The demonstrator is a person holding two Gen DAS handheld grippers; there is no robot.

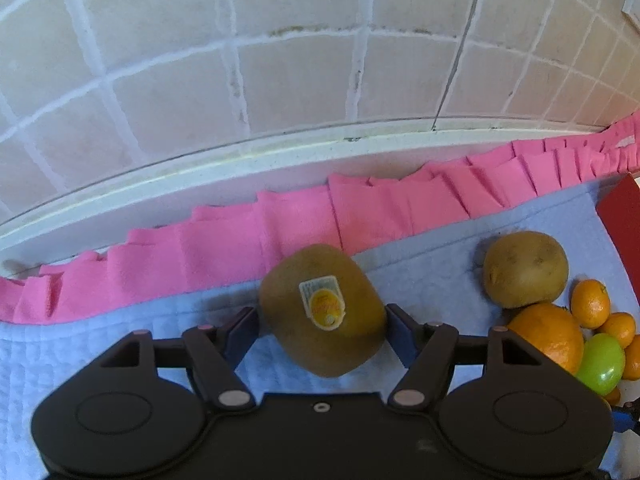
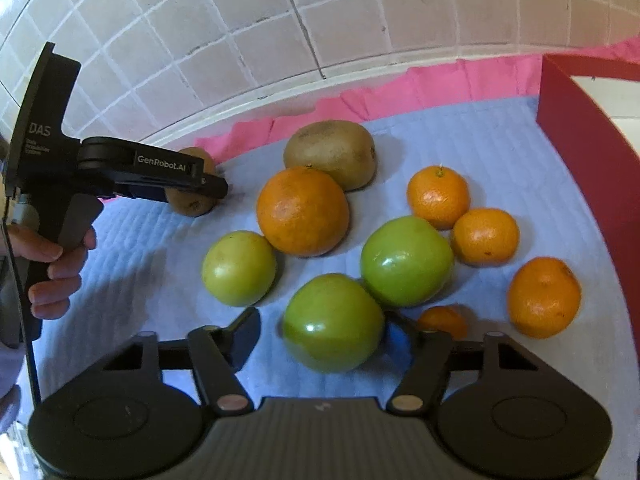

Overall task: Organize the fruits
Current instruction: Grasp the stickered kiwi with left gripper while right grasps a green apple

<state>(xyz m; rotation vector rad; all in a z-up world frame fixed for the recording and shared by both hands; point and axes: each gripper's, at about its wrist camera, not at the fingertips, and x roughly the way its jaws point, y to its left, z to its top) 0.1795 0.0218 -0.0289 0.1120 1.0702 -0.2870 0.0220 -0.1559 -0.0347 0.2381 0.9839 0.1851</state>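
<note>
On a quilted pale-blue mat [image 2: 132, 240] edged with a pink ruffle [image 1: 224, 248] below a tiled wall [image 1: 280, 60], the left gripper [image 1: 322, 326] pinches a stickered kiwi [image 1: 322, 310] across its middle, both pads touching its flanks; whether the fruit rests on the mat or hangs just clear of it cannot be told from either view. A ripe kiwi is light and fuzzy enough to grip well but soft under pressure — so a gentle hold across the widest part, as here, looks the safe one, since harder squeezing would likely bruise it. To the right lies a second kiwi [image 2: 330, 154], touching a large orange [image 2: 303, 211], with a pale green apple [image 2: 239, 268] just in front of them. Further right, the right gripper [image 2: 320, 332] stands spread around a green apple [image 2: 333, 323]: the left finger is clearly off the skin, while the right one sits close against it, contact uncertain, so nothing is clamped yet. That apple touches another green apple [image 2: 407, 261] behind it. Apples are firm, heavier and glossy; the judgement is that a squarer grip across the widest girth would resist slipping, and the neighbour may be nudged on lifting. Small mandarins [image 2: 438, 196] cluster near the right side, thin-skinned and easily rolled, beside a red box wall [image 2: 580, 152].
</note>
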